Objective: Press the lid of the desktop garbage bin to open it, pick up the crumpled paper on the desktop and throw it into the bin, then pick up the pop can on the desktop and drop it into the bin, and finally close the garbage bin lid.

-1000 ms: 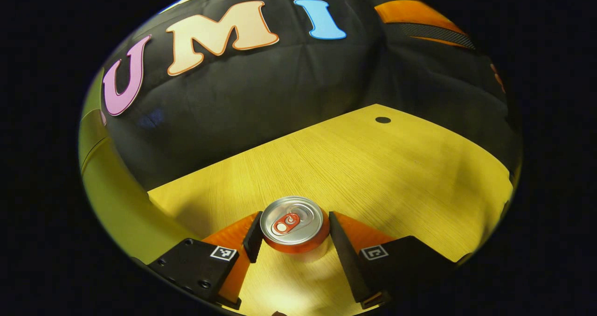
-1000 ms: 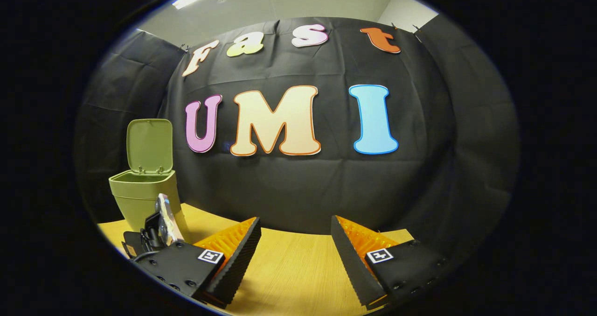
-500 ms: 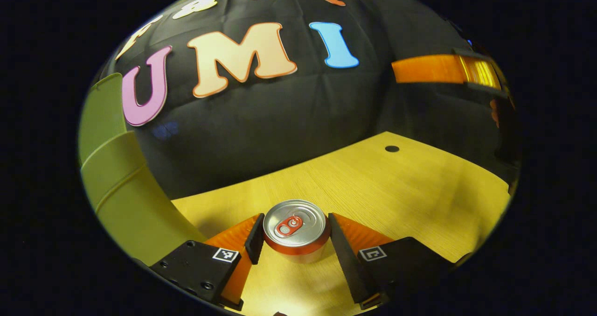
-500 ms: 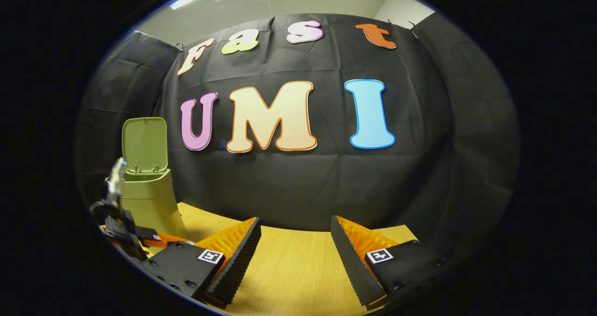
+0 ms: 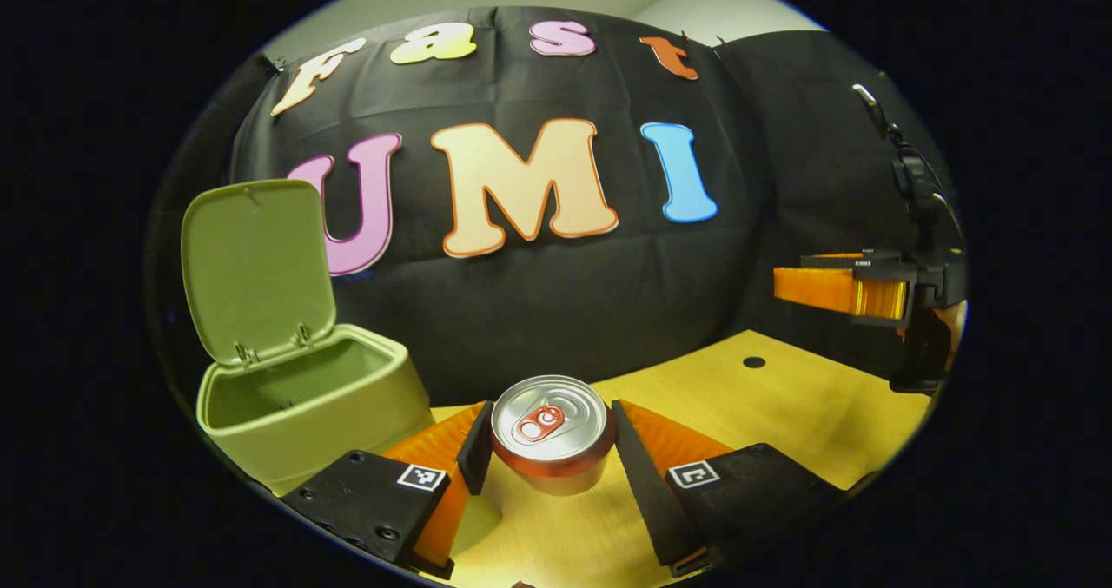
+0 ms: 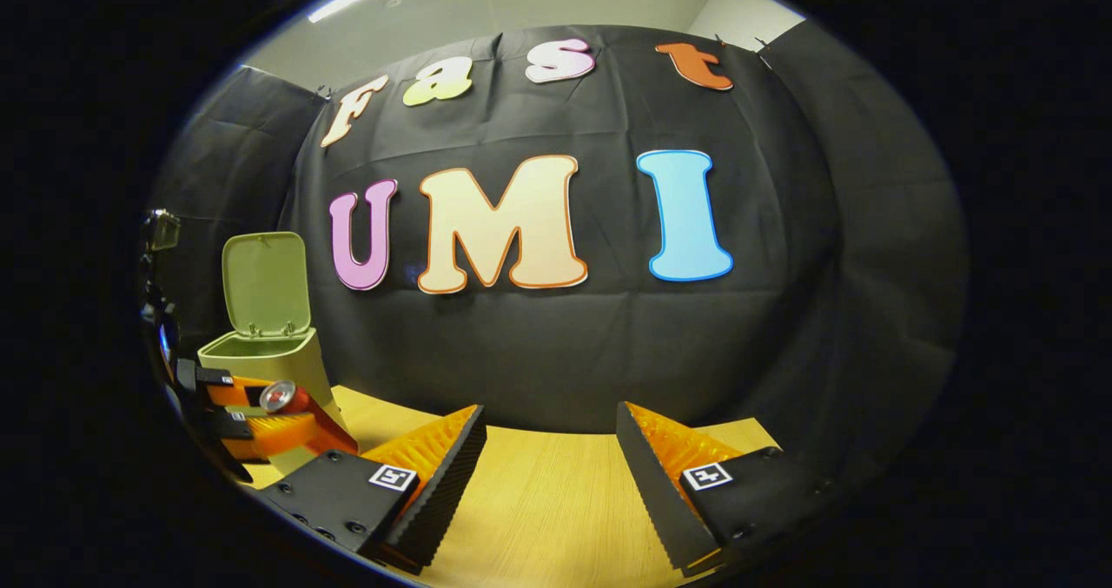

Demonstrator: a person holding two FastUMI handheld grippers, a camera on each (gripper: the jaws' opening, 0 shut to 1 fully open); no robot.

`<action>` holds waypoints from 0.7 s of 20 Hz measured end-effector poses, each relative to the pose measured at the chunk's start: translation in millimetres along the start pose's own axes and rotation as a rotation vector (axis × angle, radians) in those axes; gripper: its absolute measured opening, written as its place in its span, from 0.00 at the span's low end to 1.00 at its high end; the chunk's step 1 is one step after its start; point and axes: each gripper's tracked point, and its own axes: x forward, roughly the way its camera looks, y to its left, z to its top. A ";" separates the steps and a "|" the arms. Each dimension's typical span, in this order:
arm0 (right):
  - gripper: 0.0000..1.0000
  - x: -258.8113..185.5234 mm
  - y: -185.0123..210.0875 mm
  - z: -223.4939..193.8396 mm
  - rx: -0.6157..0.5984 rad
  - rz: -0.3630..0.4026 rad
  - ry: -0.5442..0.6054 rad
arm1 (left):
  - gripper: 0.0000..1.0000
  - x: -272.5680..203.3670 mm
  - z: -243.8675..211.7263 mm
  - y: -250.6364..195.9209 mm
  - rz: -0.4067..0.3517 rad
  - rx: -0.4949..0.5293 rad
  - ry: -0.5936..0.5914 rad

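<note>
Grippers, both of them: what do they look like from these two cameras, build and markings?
The left gripper and the right gripper share one build: two wedge-shaped fingers on black blocks, each block bearing a small square black-and-white tag and screw heads. On the right gripper the fingers' inner faces are ribbed. Seen side-on in the left gripper view, the right gripper carries black hardware with cabling above.

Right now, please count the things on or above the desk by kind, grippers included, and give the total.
Garbage bins: 1, the green bin, lid up.
Pop cans: 1, the can, held between the left gripper fingers.
Grippers: 2, the left gripper and the right gripper, which is open.
Total: 4.
</note>
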 end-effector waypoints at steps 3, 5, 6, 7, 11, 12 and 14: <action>0.95 -0.6 3.3 8.3 0.000 0.004 -0.001 | 0.79 -11.3 38.6 23.5 0.041 0.000 -0.068; 0.95 -1.2 5.0 9.0 -0.009 0.006 0.006 | 0.77 -15.2 51.7 39.8 0.074 -0.006 -0.099; 0.95 -1.4 6.9 10.3 -0.013 0.008 0.008 | 0.78 -20.6 60.8 48.7 0.086 -0.012 -0.111; 0.95 -0.3 9.7 11.2 -0.015 0.013 0.011 | 0.77 -23.5 68.3 60.4 0.104 -0.021 -0.119; 0.95 2.8 22.1 12.4 -0.021 0.040 0.012 | 0.76 -33.6 85.8 106.2 0.187 -0.011 -0.128; 0.95 3.6 24.1 11.8 -0.023 0.043 0.012 | 0.76 -36.3 90.6 116.2 0.210 -0.007 -0.131; 0.95 6.4 29.2 9.8 -0.026 0.051 0.017 | 0.76 -38.4 99.8 126.8 0.231 0.000 -0.148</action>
